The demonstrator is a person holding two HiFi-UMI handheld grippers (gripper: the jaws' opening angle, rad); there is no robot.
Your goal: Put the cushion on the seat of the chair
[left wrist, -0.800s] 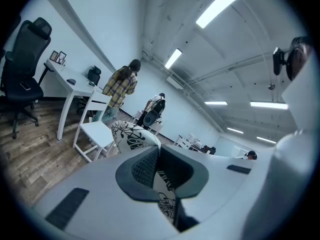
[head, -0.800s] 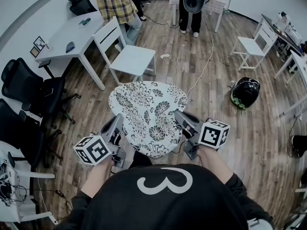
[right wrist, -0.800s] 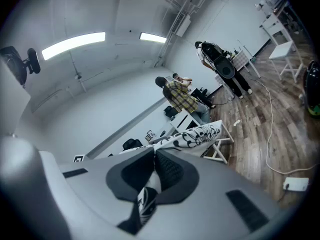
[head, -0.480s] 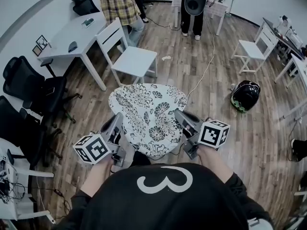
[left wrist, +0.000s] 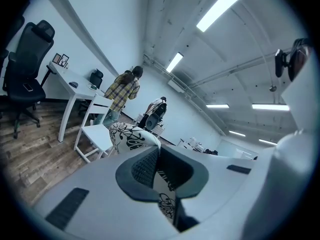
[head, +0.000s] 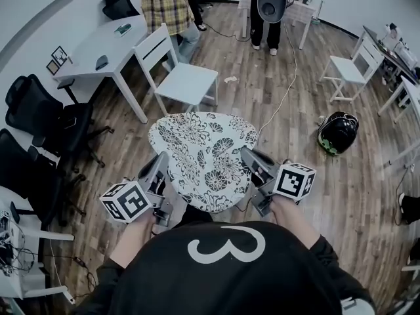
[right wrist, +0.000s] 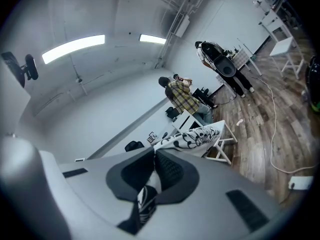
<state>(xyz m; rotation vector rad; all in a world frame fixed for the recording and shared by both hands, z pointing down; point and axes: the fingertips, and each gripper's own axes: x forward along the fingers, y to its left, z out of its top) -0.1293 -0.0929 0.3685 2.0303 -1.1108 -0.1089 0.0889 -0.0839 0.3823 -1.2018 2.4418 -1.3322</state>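
A white cushion [head: 203, 156] with a black flower print hangs level in the air in front of me, held at both sides. My left gripper [head: 162, 168] is shut on its left edge, and the cloth [left wrist: 131, 136] shows pinched between the dark pads. My right gripper [head: 248, 164] is shut on its right edge, where the printed fabric [right wrist: 192, 138] runs out from the jaws. A white wooden chair [head: 184, 81] with a slatted back stands on the floor just beyond the cushion, its seat bare.
A white desk [head: 98, 51] stands left of the chair, with black office chairs [head: 41, 113] at the far left. Two people [head: 166, 2] stand at the back. A second white chair [head: 346, 71] and a black helmet [head: 337, 131] are at the right. A cable [head: 283, 84] crosses the floor.
The view has drifted slightly, so the white chair and floor sit a little lower in the picture. Both grippers keep their hold on the cushion.
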